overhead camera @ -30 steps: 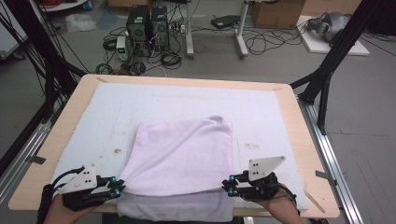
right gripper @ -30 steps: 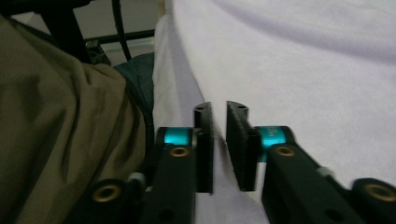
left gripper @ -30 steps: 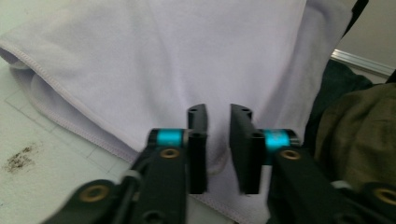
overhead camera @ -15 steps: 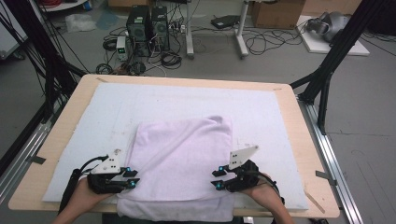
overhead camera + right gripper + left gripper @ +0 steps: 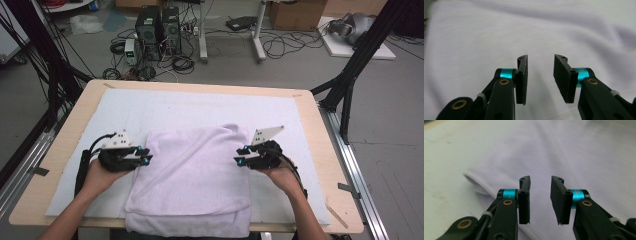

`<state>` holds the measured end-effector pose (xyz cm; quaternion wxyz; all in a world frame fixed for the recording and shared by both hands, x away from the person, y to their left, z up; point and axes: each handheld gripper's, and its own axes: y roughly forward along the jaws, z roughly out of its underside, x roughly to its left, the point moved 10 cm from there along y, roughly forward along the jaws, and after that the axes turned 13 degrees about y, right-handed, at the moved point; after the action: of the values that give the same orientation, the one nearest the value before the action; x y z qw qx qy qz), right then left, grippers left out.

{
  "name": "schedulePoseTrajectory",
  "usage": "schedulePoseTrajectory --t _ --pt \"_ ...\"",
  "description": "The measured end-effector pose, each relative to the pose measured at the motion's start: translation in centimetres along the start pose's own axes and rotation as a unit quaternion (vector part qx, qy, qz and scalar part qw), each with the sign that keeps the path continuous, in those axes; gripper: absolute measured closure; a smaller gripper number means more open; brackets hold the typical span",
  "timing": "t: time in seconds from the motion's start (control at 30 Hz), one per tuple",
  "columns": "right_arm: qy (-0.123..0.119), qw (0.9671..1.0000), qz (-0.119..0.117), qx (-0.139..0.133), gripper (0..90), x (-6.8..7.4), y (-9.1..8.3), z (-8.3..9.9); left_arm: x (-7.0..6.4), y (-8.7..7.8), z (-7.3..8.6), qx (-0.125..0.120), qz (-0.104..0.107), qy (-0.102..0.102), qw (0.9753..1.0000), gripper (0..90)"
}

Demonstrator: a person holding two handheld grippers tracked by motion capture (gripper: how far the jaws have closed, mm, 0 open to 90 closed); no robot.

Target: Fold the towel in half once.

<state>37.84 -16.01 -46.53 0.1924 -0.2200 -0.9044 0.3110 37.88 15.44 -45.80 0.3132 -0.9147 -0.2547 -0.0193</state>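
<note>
A pale lilac towel [image 5: 192, 177] lies folded on the white mat, its near edge hanging over the table front. My left gripper [image 5: 146, 157] rests at the towel's left edge, jaws open and empty. In the left gripper view the gripper [image 5: 540, 195] hovers just over the towel [image 5: 579, 157] beside its rolled edge. My right gripper [image 5: 239, 157] sits at the towel's right edge, pointing inward. The right gripper view has that gripper [image 5: 540, 75] open above smooth towel cloth [image 5: 499, 32], with nothing between the pads.
The white mat [image 5: 165, 110] covers a wooden table [image 5: 320, 130]. Beyond the table are computer towers [image 5: 157, 22], cables on the floor and black frame legs [image 5: 350, 75]. Metal rails run along both table sides.
Both grippers have moved forward from the table's near edge to the middle of the towel's sides. The towel's near layer has been brought forward with them.
</note>
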Motion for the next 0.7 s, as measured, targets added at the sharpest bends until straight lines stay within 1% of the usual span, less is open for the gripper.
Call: schedulePoseTrajectory --t 0.03,0.07,0.1,0.13,0.17,0.23,0.33,0.37,0.4,0.43,0.47,0.5,0.53,0.57,0.6,0.63,0.67,0.7 --pt "0.004 1.0 0.007 -0.001 63.2 -1.1 0.1 -0.5 0.9 0.5 -0.2 -0.006 -0.003 -0.012 0.9999 67.6" --pt "0.008 0.9999 0.011 -0.007 62.7 -2.1 0.2 -1.0 1.8 1.0 -0.3 -0.007 -0.003 -0.023 0.9997 66.8" --pt "0.014 0.9997 0.02 -0.008 61.6 -3.2 0.2 -1.5 3.1 1.6 -0.1 0.001 -0.023 -0.027 0.9994 66.6" --pt "0.018 0.9993 0.031 -0.01 60.6 -4.5 0.3 -1.9 3.9 1.9 0.0 0.004 -0.028 -0.031 0.9991 66.6" --pt "0.026 0.9991 0.033 -0.01 59.5 -5.3 0.4 -2.2 4.8 2.4 0.2 0.005 -0.036 -0.042 0.9985 66.5" --pt "0.04 0.9981 0.046 -0.009 57.9 -7.2 0.5 -2.8 6.3 3.2 0.6 0.014 -0.041 -0.059 0.9973 65.0" --pt "0.05 0.9969 0.06 -0.011 52.8 -9.6 0.9 -3.7 7.7 4.5 0.9 0.031 -0.033 -0.08 0.9958 58.8" --pt "0.054 0.9961 0.068 -0.016 52.6 -10.3 1.0 -3.9 8.0 4.9 1.0 0.034 -0.03 -0.087 0.9952 54.7" --pt "0.056 0.9958 0.069 -0.025 51.1 -10.8 1.1 -4.0 8.3 5.4 1.2 0.044 -0.029 -0.094 0.9942 50.3" --pt "0.067 0.9953 0.067 -0.019 48.2 -11.3 1.4 -3.9 8.6 5.8 1.4 0.051 -0.031 -0.1 0.9931 47.2" --pt "0.075 0.9949 0.065 -0.012 47.2 -11.8 1.8 -3.7 8.8 6.2 1.6 0.058 -0.034 -0.106 0.992 43.9" --pt "0.082 0.9947 0.062 -0.007 46.8 -11.9 2.2 -3.5 8.9 6.6 1.8 0.061 -0.03 -0.115 0.9911 41.6" --pt "0.082 0.9947 0.062 -0.002 46.2 -12.0 2.6 -3.3 8.9 6.9 2.0 0.064 -0.022 -0.12 0.9905 42.3" --pt "0.082 0.9948 0.061 0.003 45.8 -12.1 3.1 -3.1 8.7 7.3 2.3 0.072 -0.015 -0.123 0.9897 43.9" --pt "0.087 0.9946 0.057 0.01 45.5 -12.1 3.5 -2.8 8.4 7.7 2.7 0.084 -0.003 -0.121 0.9892 48.0" --pt "0.095 0.9938 0.054 0.02 45.9 -12.1 4.0 -2.4 8.3 7.8 2.8 0.089 -0.011 -0.103 0.9906 57.7" --pt "0.102 0.9927 0.052 0.037 52.1 -12.2 4.6 -1.9 8.3 7.7 2.7 0.083 -0.006 -0.099 0.9916 67.0" --pt "0.108 0.9919 0.05 0.046 59.3 -12.1 4.8 -1.6 8.3 7.6 2.4 0.078 -0.006 -0.097 0.9922 80.9"
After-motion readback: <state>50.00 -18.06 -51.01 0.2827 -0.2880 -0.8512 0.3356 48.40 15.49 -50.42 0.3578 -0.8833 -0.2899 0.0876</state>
